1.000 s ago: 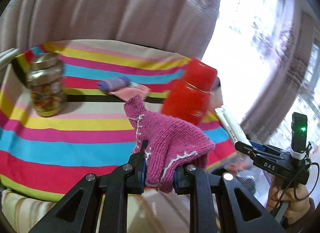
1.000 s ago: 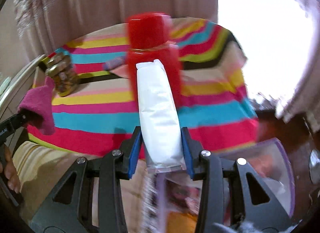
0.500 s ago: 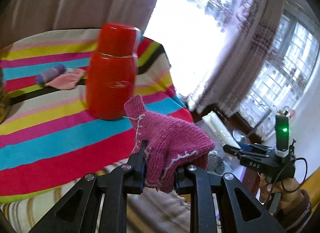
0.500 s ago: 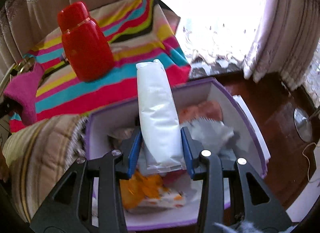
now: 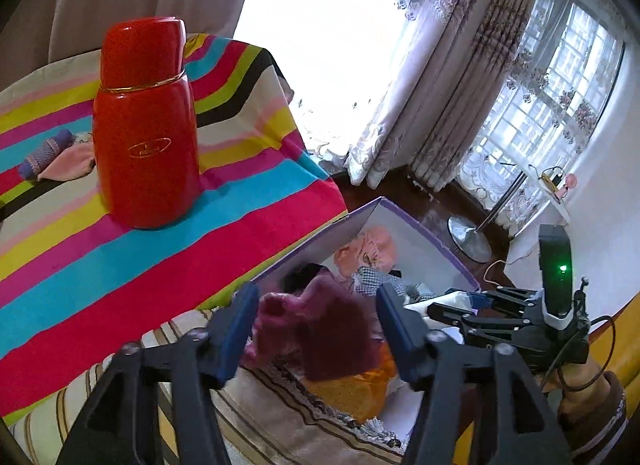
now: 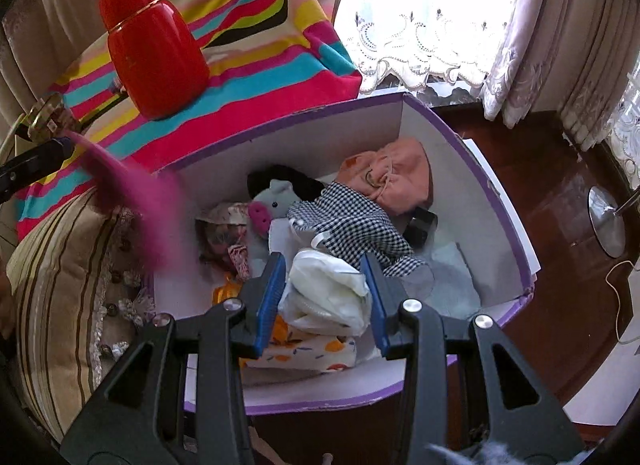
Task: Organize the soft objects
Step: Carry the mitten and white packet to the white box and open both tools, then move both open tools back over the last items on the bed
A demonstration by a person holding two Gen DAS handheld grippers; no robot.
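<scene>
My left gripper (image 5: 316, 293) hangs over the near corner of a purple-rimmed white box (image 5: 420, 221). Its jaws are opening, and the pink knitted piece (image 5: 320, 329) sits loose and blurred between them, free of the pads. The right wrist view shows that piece as a pink streak (image 6: 136, 201) dropping from the left fingertip (image 6: 60, 143) by the box's left wall. My right gripper (image 6: 323, 265) is shut on a white soft packet (image 6: 328, 293), low inside the box (image 6: 480, 153). Several soft things lie in there: a peach pouch (image 6: 392, 173), a checked cloth (image 6: 352, 221) and a grey plush pig (image 6: 272, 205).
A red flask (image 5: 144, 125) stands on the striped tablecloth (image 5: 120, 265) left of the box, with a small purple and pink bundle (image 5: 52, 153) behind it. A striped cushion (image 6: 60, 297) presses against the box's left side. Curtains and a lamp base (image 6: 608, 221) lie beyond.
Both grippers swung right from over the striped table to above the box. The left jaws spread and let go of the pink knitted piece. The right gripper sank into the box, still holding the packet.
</scene>
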